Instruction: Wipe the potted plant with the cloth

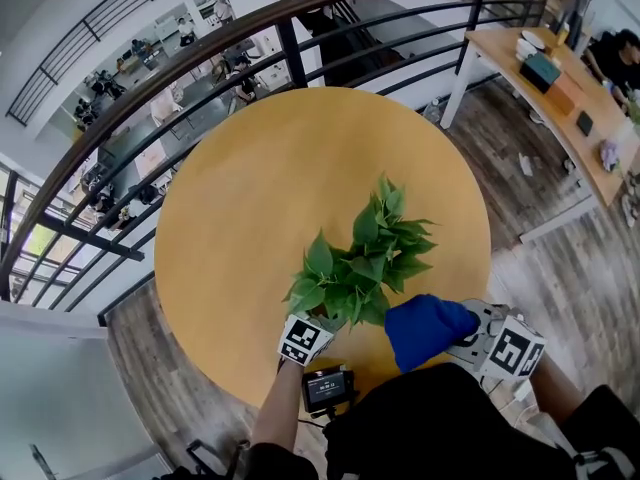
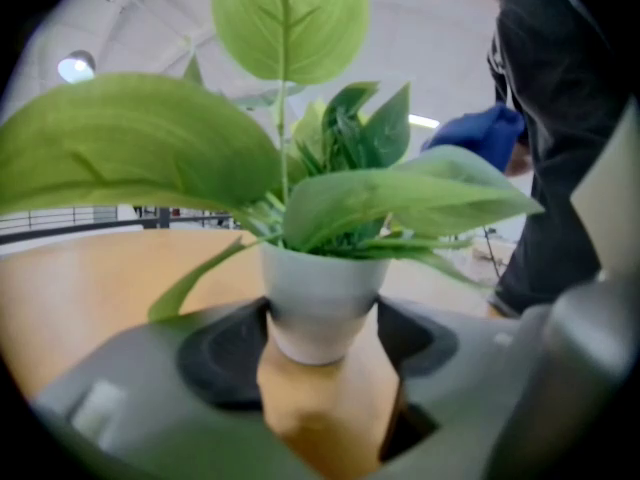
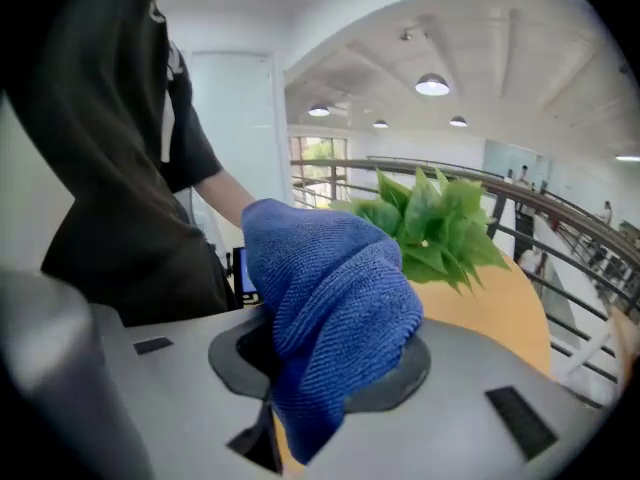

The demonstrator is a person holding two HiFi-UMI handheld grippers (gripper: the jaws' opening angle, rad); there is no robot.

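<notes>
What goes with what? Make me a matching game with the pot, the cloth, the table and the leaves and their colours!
Things:
1. pot
2. cloth
3. table
4. leaves

Colours:
A. green
B. yellow
C. white
D. blue

Right pairs: 1-C, 2-D, 3-B, 4-A.
</notes>
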